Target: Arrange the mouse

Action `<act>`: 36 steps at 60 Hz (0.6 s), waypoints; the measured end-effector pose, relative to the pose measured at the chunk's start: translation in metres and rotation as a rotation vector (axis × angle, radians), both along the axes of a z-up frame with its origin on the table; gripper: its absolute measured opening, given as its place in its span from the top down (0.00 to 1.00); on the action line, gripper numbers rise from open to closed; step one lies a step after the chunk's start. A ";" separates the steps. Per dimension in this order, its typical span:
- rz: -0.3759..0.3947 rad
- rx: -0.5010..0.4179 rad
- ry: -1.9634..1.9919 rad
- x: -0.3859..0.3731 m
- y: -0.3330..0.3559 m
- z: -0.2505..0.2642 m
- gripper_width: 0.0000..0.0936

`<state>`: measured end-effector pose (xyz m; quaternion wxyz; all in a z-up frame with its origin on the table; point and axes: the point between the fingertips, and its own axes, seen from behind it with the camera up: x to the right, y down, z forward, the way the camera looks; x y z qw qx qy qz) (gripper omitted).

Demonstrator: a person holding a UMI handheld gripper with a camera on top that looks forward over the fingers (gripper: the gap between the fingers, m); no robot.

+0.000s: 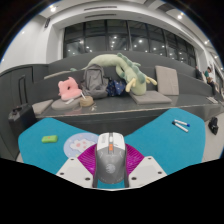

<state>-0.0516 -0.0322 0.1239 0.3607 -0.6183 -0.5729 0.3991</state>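
A grey and white computer mouse (110,160) with an orange scroll wheel sits between my gripper's (111,163) two fingers. Both magenta pads (88,159) press against its sides, so the fingers are shut on it. It is held just above a teal table (165,140). A round white marker disc (79,146) lies on the table just ahead of the left finger, partly hidden by the mouse.
A small green block (49,138) lies on the teal table to the left. Small white items (181,125) lie to the right. Beyond the table stands a grey sofa (115,100) with a pink plush toy (69,90), a green plush toy (128,72) and cushions.
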 end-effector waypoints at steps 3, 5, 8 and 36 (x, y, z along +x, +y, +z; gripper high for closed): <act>0.039 -0.031 0.017 -0.017 -0.020 0.018 0.63; 0.056 -0.034 0.021 -0.029 -0.031 0.026 0.63; 0.061 -0.036 0.034 -0.049 -0.048 0.033 0.63; 0.153 0.003 -0.157 -0.159 -0.151 -0.118 0.62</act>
